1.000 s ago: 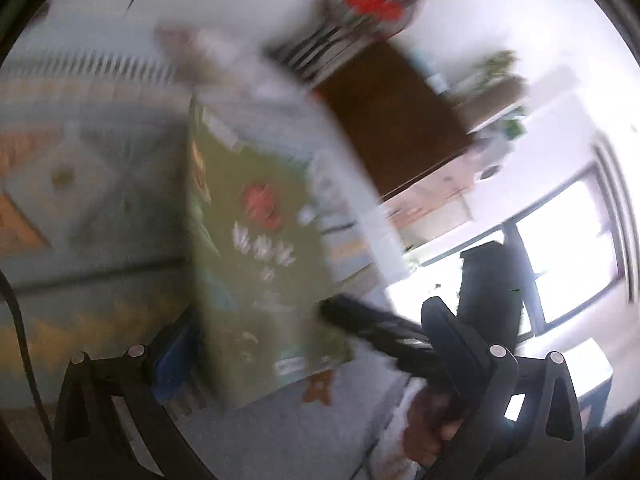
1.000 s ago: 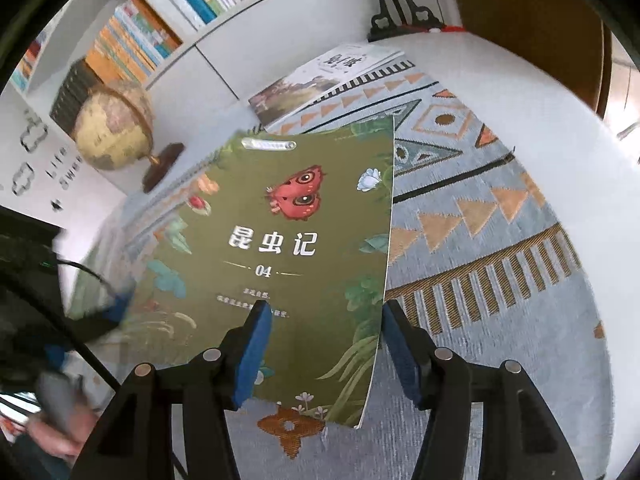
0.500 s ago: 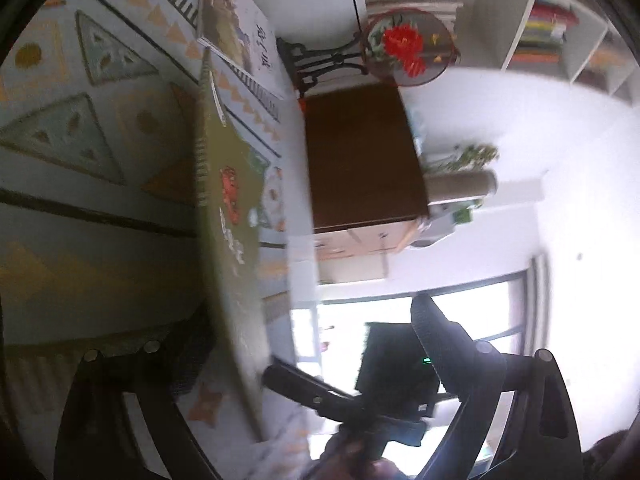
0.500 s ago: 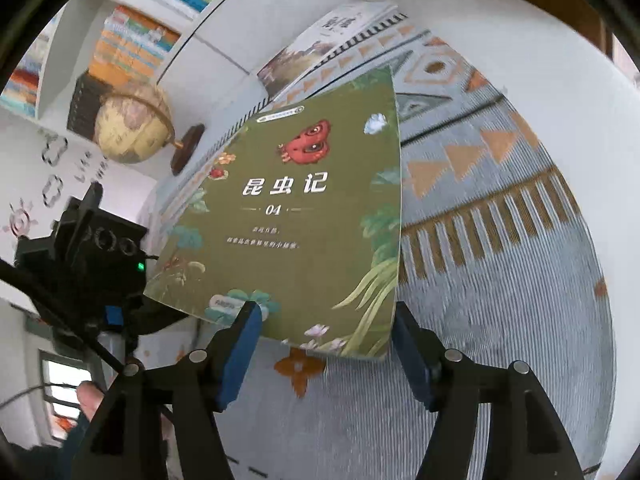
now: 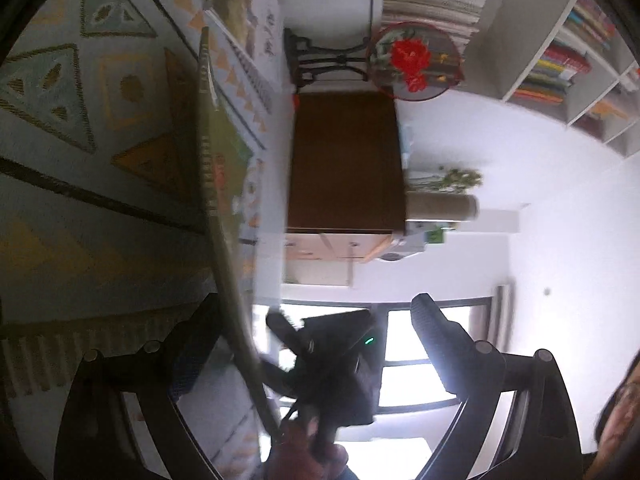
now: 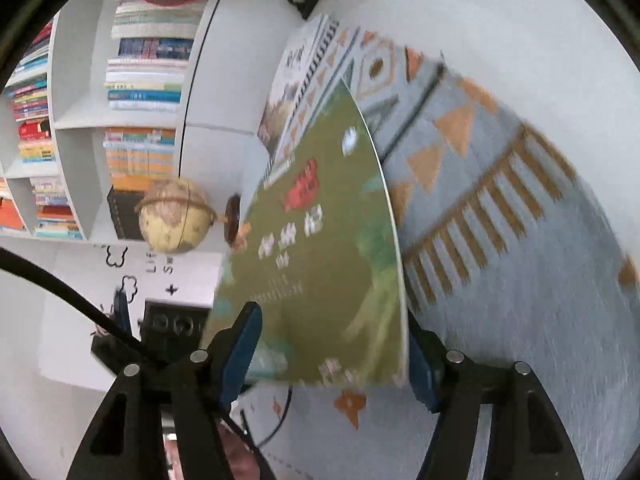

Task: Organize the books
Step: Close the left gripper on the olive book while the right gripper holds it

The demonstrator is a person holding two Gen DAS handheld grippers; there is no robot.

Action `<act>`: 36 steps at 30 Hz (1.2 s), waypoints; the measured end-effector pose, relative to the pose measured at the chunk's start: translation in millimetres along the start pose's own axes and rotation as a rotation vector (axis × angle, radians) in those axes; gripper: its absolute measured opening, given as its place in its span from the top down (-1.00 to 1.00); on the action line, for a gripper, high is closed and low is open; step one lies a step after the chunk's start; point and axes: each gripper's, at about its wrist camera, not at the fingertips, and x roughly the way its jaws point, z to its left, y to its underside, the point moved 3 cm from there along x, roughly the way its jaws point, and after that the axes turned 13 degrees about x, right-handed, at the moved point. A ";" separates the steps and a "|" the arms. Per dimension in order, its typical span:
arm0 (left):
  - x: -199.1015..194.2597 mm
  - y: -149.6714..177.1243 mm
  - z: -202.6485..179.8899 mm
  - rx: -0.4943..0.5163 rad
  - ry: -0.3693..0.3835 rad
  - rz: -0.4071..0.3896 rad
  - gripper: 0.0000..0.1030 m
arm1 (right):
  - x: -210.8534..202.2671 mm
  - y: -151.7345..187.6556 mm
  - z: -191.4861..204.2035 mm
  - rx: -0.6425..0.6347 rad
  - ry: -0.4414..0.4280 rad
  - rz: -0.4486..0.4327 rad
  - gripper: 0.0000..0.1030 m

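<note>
The green book was off the patterned rug, tilted up on edge, its cover with a red insect and white characters facing the right wrist camera. The right gripper had its blue-padded fingers spread wide at either side of the book's lower edge; motion blur hid whether the pads actually pressed it, so its grip could not be told. In the left wrist view the same book showed almost edge-on as a thin dark line running from the upper left down toward the bottom middle. The left gripper stood wide apart, one finger just beside the book's edge on the rug side and the other well clear against the bright window; contact there could not be made out either.

A second book with a pale cover lay flat at the far edge of the rug, just beyond the green one. Behind it stood a round fan with a red flower on a black stand, near a dark wooden cabinet. A globe sat by the white shelves, which were packed with stacked books. A black cable crossed the lower left of the right view. The other device and the hand holding it filled the space between the left fingers, blocking the view past the book's near end
</note>
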 end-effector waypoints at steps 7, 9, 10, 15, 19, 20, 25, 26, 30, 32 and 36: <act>8.4 4.0 2.0 0.218 -0.422 0.125 -0.78 | 4.6 -7.1 23.1 -0.166 0.115 -0.016 0.72; 16.1 7.3 -2.7 0.323 -0.521 0.174 -0.76 | 5.6 -2.2 29.4 -0.229 0.157 -0.010 0.72; 22.6 10.2 -7.7 0.389 -0.575 0.212 -0.75 | 6.9 2.1 35.9 -0.277 0.184 -0.004 0.72; 46.4 19.7 -18.5 0.577 -0.749 0.322 -0.75 | 8.2 4.4 51.6 -0.419 0.276 -0.021 0.72; 45.1 19.8 -17.6 0.582 -0.790 0.303 -0.75 | 10.0 4.0 55.3 -0.476 0.315 -0.023 0.72; 45.5 20.3 -19.3 0.608 -0.819 0.300 -0.75 | 10.9 5.9 55.3 -0.494 0.327 -0.021 0.72; 41.9 20.2 -31.8 0.670 -0.855 0.296 -0.70 | 12.3 17.2 58.2 -0.585 0.341 -0.034 0.72; 39.6 21.1 -36.4 0.693 -0.867 0.286 -0.70 | 11.9 18.4 59.9 -0.596 0.336 -0.034 0.72; 33.0 24.4 -59.0 0.765 -0.932 0.254 -0.70 | 12.9 27.4 73.2 -0.650 0.323 -0.013 0.72; 22.1 26.9 -70.4 0.775 -0.949 0.233 -0.70 | 13.7 37.0 83.5 -0.691 0.319 -0.012 0.71; -9.1 27.3 -85.5 0.775 -0.991 0.176 -0.70 | 21.9 60.7 106.5 -0.765 0.281 0.013 0.71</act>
